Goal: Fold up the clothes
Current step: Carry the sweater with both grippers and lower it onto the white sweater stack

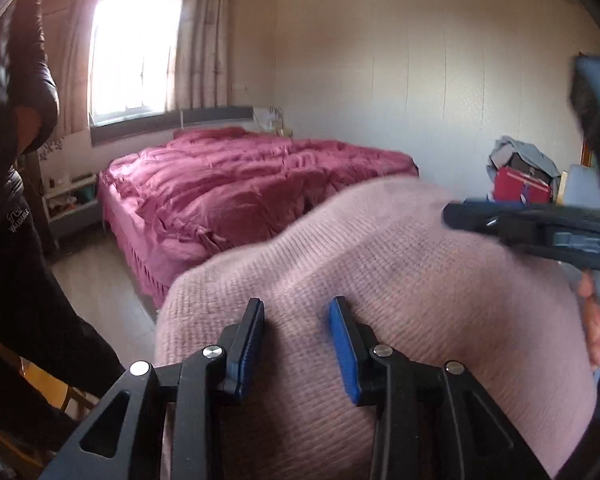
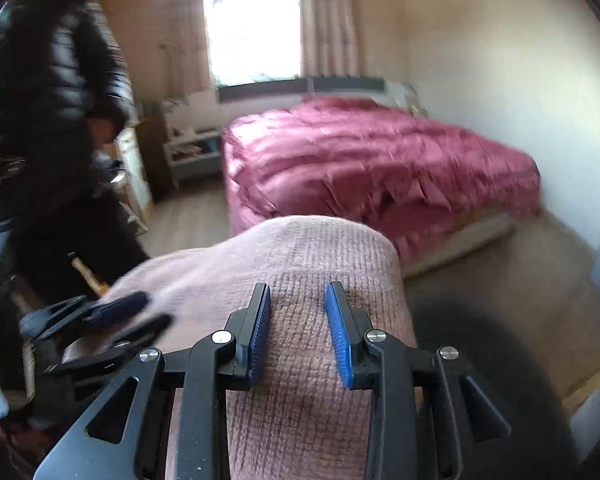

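A pink knitted sweater [image 1: 400, 272] hangs bunched in the air in front of me. In the left wrist view it fills the gap between the blue pads of my left gripper [image 1: 296, 304], which is shut on a thick fold of it. The right wrist view shows the same sweater [image 2: 300, 248] pinched as a fold between the pads of my right gripper [image 2: 298, 288]. Each gripper also shows blurred in the other's view: a right finger [image 1: 500, 220] lies over the sweater's far edge, and the left gripper [image 2: 148, 314] is at the sweater's left edge. The sweater's lower part is hidden.
A bed with a crumpled magenta quilt [image 1: 240, 184] [image 2: 360, 160] stands under the window. A person in a black padded jacket [image 1: 16, 160] [image 2: 52, 120] is close on the left. A pile with a red box [image 1: 520, 184] sits by the right wall. A low shelf [image 1: 68, 200] stands beside the bed.
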### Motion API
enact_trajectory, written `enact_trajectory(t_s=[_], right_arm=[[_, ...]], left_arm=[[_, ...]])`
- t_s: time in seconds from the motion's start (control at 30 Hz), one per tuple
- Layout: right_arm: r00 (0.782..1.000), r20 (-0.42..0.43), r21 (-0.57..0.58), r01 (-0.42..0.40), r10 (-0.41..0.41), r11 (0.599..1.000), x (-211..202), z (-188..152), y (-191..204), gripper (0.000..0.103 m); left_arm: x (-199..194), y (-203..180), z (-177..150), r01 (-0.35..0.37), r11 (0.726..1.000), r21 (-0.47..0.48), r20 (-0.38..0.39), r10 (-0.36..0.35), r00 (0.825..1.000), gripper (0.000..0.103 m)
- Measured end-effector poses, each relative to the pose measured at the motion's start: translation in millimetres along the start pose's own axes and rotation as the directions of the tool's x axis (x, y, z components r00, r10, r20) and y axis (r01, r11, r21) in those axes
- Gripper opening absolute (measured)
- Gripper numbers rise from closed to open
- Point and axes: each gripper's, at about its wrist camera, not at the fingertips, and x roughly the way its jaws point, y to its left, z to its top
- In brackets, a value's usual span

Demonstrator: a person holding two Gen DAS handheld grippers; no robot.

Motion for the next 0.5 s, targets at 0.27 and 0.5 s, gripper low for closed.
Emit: enact_trajectory(t_s=[0.27, 0.5], right_arm=[[0.996, 0.08, 0.099, -0.057, 0.05, 0.993, -8, -22, -29, 0.034], [0.993, 0.12, 0.05, -0.021, 0.015, 0.999, -51, 20, -13, 0.034]], left_arm=[[-8, -11, 10, 0.013, 0.997, 0.071, 0.003, -0.014, 1.0, 0.036], [-33, -8, 59, -0.072, 0.994, 0.078, 0.017, 0.071, 0.997, 0.034]])
